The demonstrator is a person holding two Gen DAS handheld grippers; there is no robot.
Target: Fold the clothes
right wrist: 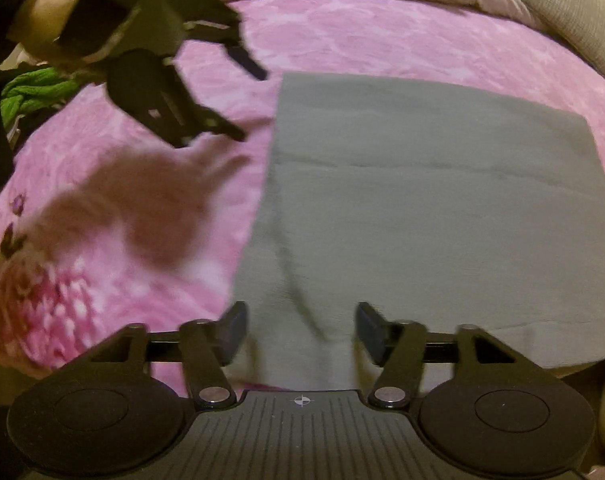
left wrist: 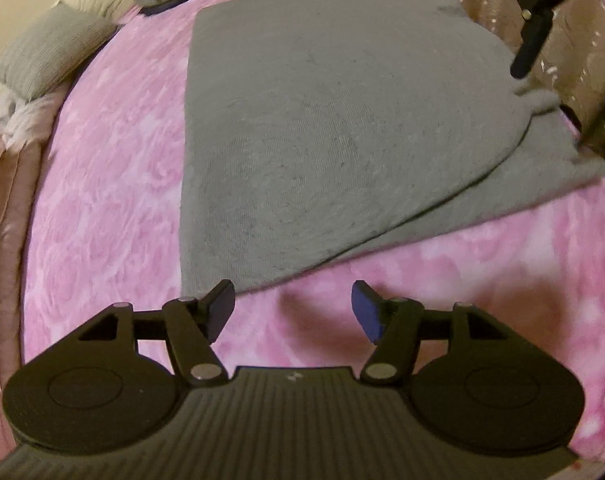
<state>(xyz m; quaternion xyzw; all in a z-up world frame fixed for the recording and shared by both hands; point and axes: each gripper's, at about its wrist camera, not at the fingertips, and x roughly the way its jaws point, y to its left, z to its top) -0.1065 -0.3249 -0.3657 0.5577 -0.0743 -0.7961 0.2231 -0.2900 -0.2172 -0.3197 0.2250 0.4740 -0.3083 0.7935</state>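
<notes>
Both the left gripper point(left wrist: 293, 310) and the right gripper point(right wrist: 301, 332) are wide open and hold nothing, above the soft, floppy, light gray shirt point(right wrist: 422, 200) lying folded on the pink blanket point(left wrist: 102, 200), best pinched at an edge.

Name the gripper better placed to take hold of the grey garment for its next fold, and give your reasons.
Probably right. The right gripper hangs with open jaws directly over the grey garment at its near edge. The left gripper, also open, is over bare pink bedspread, just off the garment's corner.
</notes>
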